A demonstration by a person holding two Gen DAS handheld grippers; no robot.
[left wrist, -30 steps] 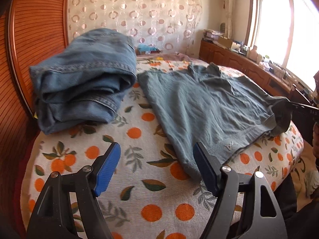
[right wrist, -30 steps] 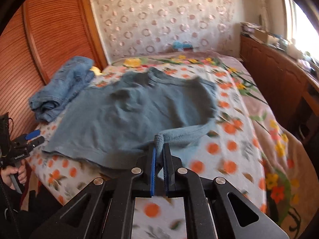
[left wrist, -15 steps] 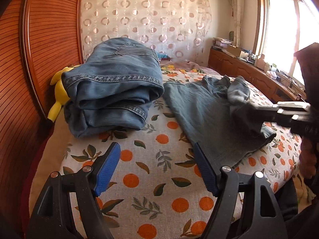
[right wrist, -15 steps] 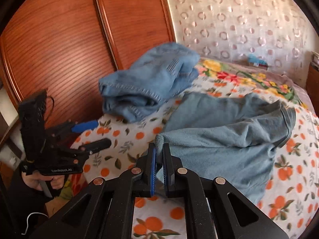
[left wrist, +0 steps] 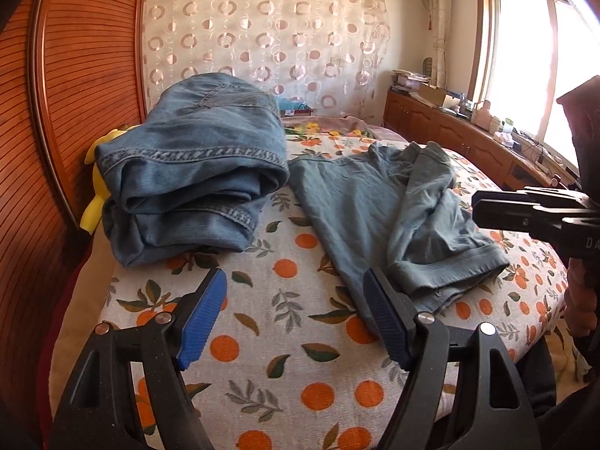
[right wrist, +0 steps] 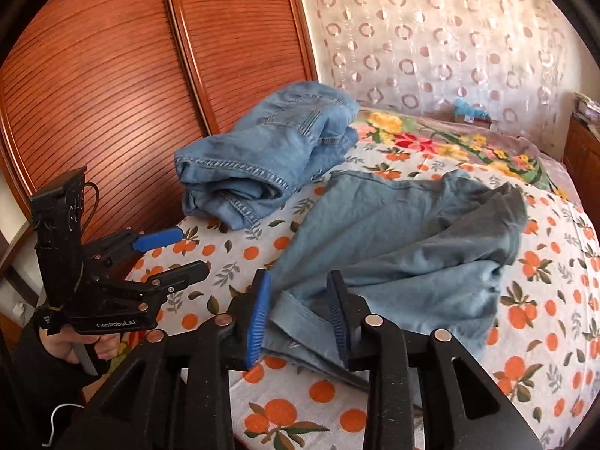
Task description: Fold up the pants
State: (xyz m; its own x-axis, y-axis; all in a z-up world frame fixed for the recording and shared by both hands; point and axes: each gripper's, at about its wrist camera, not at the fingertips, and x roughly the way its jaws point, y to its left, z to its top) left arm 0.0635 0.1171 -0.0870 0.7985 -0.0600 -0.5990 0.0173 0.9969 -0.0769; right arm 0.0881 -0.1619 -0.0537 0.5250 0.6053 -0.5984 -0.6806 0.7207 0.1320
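**Both tongs open over the grey-blue pants**

Ahead of the left tongs (left wrist: 294,322), on the bed's orange-and-leaf printed cotton sheet (left wrist: 262,337), lie the soft grey-blue pants (left wrist: 375,206), laid over themselves in a loose, rumpled fold. Their near hem corner sits just beyond the left tongs' right-hand blue ribbed pad (left wrist: 386,322), which overlaps the cloth edge in the left wrist view; whether pad and cloth touch cannot be told. The left tongs stand wide open with only printed sheet between the fingers, gripping nothing.

Seen from the right wrist camera, the right tongs (right wrist: 298,317) are parted about halfway, and the hemmed near edge of the grey-blue pants (right wrist: 393,247) lies in the gap between the two blue pads. The pads do not press the cloth; the fabric rests on the sheet (right wrist: 543,300) with nothing lifted.

Beyond and to the left of both tongs sits a thick folded bundle of light blue denim jeans (left wrist: 191,187), close to the red-brown slatted wooden wardrobe doors (right wrist: 112,93). A yellow plush toy (left wrist: 95,187) pokes out from behind the bundle on its left. The denim's near corner almost meets the far edge of the grey-blue pants.

In the right wrist view the left tongs (right wrist: 176,253) appear at the left, held in a hand (right wrist: 86,345) off the bed's edge, fingers apart and pointing over the sheet.
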